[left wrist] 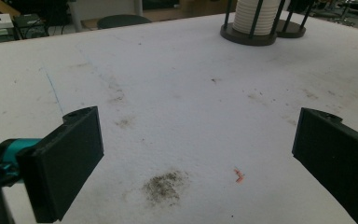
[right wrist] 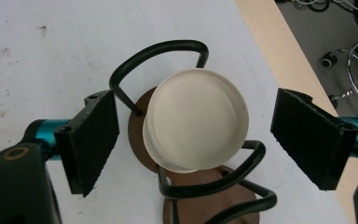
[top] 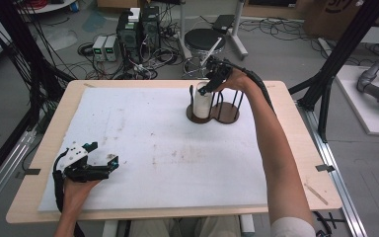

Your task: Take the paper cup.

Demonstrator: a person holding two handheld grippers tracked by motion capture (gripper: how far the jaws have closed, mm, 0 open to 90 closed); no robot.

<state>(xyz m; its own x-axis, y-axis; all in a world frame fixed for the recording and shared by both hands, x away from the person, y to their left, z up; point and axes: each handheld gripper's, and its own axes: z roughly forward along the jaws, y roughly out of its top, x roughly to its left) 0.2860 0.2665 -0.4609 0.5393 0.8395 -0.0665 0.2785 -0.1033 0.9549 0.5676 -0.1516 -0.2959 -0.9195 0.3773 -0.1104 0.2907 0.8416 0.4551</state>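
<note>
White unlabelled cup stack (right wrist: 196, 123) between spread right tool (right wrist: 196, 140); left tool (left wrist: 191, 158) spread too.

A cream-white stack of cups (right wrist: 196, 119) stands in a black wire rack (right wrist: 168, 51) with brown wooden bases; beside it, the white mat (top: 143, 138) shows grey-brown stains.

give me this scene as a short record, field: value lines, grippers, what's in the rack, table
right gripper: open, jaws either side of the top of the cup stack, not touching it
left gripper: open, low over the near left of the mat, holding nothing
cup stack: white, upright in one bay of the rack
rack: black wire posts on two joined round brown bases; second bay empty
mat: white, stained, covers most of the table
table: light wood, rack at its far side
</note>
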